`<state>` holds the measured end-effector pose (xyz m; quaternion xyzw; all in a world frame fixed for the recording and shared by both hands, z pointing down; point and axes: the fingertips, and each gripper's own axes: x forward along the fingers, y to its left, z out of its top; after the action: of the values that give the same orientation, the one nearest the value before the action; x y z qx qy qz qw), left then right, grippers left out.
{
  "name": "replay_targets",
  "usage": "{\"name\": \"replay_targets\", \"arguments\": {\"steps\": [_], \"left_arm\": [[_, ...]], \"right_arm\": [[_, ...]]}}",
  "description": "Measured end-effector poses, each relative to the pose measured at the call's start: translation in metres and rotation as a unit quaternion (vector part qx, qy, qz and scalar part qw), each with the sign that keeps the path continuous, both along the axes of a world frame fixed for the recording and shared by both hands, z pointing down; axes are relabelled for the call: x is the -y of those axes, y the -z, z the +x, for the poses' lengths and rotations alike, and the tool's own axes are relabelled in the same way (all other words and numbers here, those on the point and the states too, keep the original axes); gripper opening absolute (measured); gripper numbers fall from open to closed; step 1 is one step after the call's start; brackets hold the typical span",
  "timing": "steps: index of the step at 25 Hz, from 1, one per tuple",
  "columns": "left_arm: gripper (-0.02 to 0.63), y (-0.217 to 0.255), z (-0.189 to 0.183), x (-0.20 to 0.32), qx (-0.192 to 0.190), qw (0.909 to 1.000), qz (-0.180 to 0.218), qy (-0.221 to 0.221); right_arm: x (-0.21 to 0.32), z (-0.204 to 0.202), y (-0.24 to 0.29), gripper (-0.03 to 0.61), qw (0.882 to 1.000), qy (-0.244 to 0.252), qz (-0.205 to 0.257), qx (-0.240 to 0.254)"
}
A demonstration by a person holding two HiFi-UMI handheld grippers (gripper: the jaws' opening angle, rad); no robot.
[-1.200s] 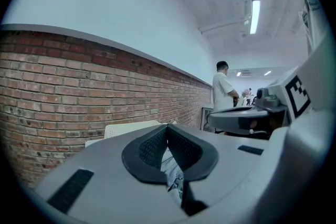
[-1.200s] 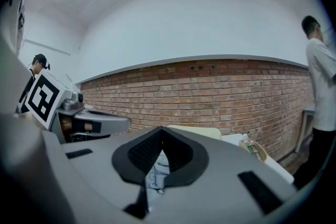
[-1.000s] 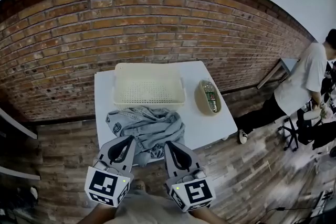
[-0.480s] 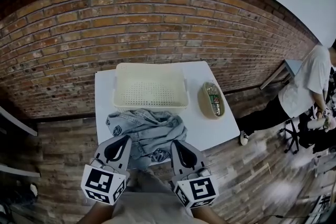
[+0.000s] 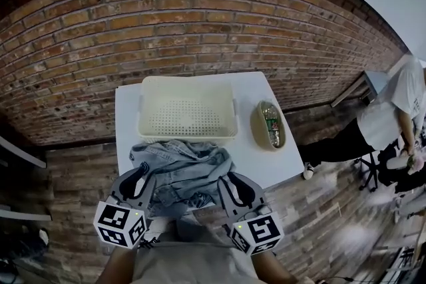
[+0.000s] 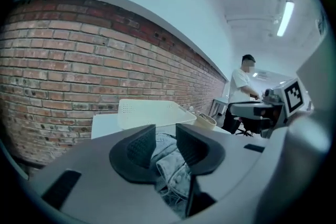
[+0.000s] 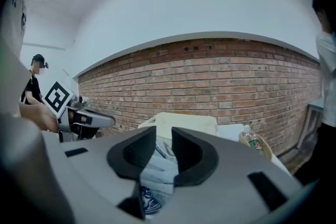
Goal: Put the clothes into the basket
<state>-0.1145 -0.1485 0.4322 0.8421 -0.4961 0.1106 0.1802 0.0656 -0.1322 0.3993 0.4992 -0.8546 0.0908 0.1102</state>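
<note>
left gripper (image 6: 165, 132) and right gripper (image 7: 164, 136) jaws just cracked narrowly open, clothes (image 5: 180, 166) between them, readying a lift to the basket (image 5: 186, 80).

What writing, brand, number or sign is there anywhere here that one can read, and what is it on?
No legible words or numbers anywhere.
Left marker cube, right marker cube: black-and-white square patterns, no letters.
Bottle label: green, too small to read.
Blue print on the clothes: too blurred.
</note>
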Motion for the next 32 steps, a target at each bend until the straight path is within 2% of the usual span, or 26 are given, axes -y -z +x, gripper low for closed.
{"name": "replay_targets", "arguments": {"steps": [5, 9, 13, 18, 23, 26, 32], "left_arm": [[0.211, -0.022, -0.003, 0.007, -0.016, 0.9995, -0.024, -0.014], [0.323, -0.031, -0.004, 0.012, 0.002, 0.9991, -0.029, -0.032], [0.407, -0.041, -0.001, 0.013, 0.017, 0.9978, -0.041, -0.049], [0.467, -0.057, 0.002, 0.009, 0.026, 0.9948, -0.070, -0.070], [0.506, -0.071, 0.000, 0.011, 0.031, 0.9930, -0.088, -0.072], [0.524, -0.083, 0.001, 0.013, 0.043, 0.9897, -0.105, -0.087], [0.547, -0.109, 0.000, 0.019, 0.068, 0.9820, -0.151, -0.090]], "right_arm": [[0.011, 0.005, -0.018, 0.212, 0.999, 0.026, -0.020, 0.003], [0.019, 0.011, -0.030, 0.280, 0.999, 0.028, -0.039, 0.004], [0.025, 0.014, -0.042, 0.325, 0.998, 0.031, -0.056, 0.002], [0.026, 0.013, -0.061, 0.440, 0.995, 0.045, -0.082, -0.016], [0.026, 0.012, -0.086, 0.514, 0.990, 0.058, -0.123, -0.026], [0.029, 0.012, -0.100, 0.543, 0.987, 0.059, -0.145, -0.036], [0.040, 0.017, -0.125, 0.548, 0.981, 0.053, -0.185, -0.038]]}}
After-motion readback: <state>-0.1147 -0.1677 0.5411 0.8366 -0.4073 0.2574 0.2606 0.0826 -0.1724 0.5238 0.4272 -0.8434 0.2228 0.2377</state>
